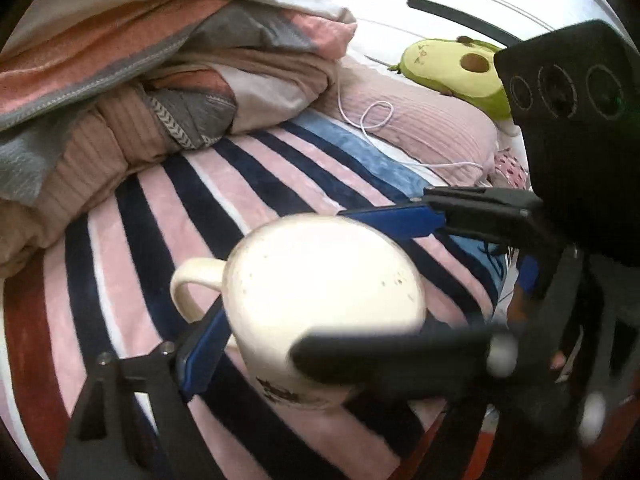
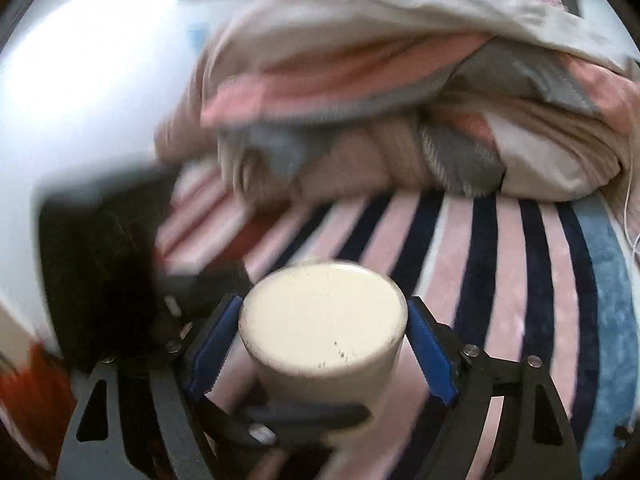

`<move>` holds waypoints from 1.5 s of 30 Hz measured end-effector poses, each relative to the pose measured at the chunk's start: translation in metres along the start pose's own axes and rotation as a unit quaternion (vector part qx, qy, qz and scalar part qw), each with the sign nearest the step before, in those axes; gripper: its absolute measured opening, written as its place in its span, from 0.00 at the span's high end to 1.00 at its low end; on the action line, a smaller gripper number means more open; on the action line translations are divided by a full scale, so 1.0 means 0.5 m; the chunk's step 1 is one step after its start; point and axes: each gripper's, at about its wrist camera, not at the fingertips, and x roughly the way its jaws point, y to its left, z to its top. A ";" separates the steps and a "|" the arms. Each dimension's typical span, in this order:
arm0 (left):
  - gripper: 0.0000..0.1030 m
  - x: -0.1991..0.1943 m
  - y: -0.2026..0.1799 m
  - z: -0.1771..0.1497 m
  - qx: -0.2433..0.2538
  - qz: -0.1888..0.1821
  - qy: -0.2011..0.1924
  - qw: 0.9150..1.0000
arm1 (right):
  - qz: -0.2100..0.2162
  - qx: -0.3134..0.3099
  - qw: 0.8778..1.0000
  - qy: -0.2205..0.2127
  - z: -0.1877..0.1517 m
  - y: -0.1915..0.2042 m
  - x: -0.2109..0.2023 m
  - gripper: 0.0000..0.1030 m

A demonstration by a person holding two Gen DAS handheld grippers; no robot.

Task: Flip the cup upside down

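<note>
A cream speckled mug point(image 1: 320, 296) stands upside down, flat base up and handle to the left, on a pink, navy and white striped blanket point(image 1: 168, 208). In the right wrist view the mug point(image 2: 324, 320) sits between the blue pads point(image 2: 208, 356) of my right gripper point(image 2: 322, 348), which touch its two sides. In the left wrist view one blue pad point(image 1: 204, 356) of my left gripper point(image 1: 320, 344) lies against the mug's left side; the other finger is blurred across the mug's lower right. The right gripper's blue finger point(image 1: 396, 222) reaches in from the right.
A heap of folded pink, grey and brown bedding point(image 1: 132, 92) lies at the back left. A pink pillow point(image 1: 424, 120) with a white cable and a green avocado plush point(image 1: 444, 68) lie at the back right. The bedding heap also fills the right wrist view point(image 2: 400, 92).
</note>
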 end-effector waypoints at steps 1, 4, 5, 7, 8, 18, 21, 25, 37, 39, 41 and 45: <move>0.19 -0.009 -0.006 -0.007 0.000 0.000 -0.008 1.000 | 0.009 -0.003 1.000 -0.008 -0.007 0.001 -0.006 0.30; 0.16 -0.025 -0.010 -0.009 -0.014 -0.015 -0.018 1.000 | 0.042 0.011 0.999 -0.007 -0.033 -0.006 -0.033 0.32; 0.16 -0.023 -0.006 -0.009 -0.019 -0.016 -0.016 1.000 | 0.043 0.016 0.999 -0.009 -0.042 -0.004 -0.041 0.32; 0.16 -0.017 -0.004 -0.007 -0.027 -0.011 -0.011 1.000 | 0.037 0.016 0.999 -0.008 -0.043 -0.002 -0.041 0.32; 0.16 -0.012 -0.004 -0.006 -0.030 -0.007 -0.010 0.999 | 0.035 0.018 0.999 -0.007 -0.042 -0.003 -0.040 0.32; 0.01 -0.051 -0.006 -0.012 -0.055 0.022 -0.024 0.998 | 0.033 0.030 0.999 -0.004 -0.027 -0.002 -0.049 0.28; 0.01 -0.087 -0.007 -0.009 -0.066 0.034 -0.039 0.996 | 0.019 0.020 0.999 -0.032 -0.016 0.002 -0.087 0.15; 0.01 -0.151 -0.005 0.002 -0.095 0.081 -0.062 0.990 | -0.021 -0.009 0.997 -0.068 0.003 0.017 -0.147 0.02; 0.01 -0.304 -0.013 0.026 -0.178 0.226 -0.094 0.953 | -0.158 -0.062 0.974 -0.150 0.002 0.050 -0.255 0.00; 0.01 -0.312 -0.018 0.027 -0.179 0.231 -0.093 0.952 | -0.158 -0.049 0.974 -0.158 0.003 0.043 -0.262 0.00; 0.01 -0.311 -0.020 0.030 -0.181 0.232 -0.092 0.951 | -0.168 -0.036 0.973 -0.157 0.007 0.037 -0.264 0.00; 0.01 -0.310 -0.023 0.029 -0.182 0.240 -0.087 0.949 | -0.176 -0.026 0.976 -0.128 0.015 0.026 -0.256 0.00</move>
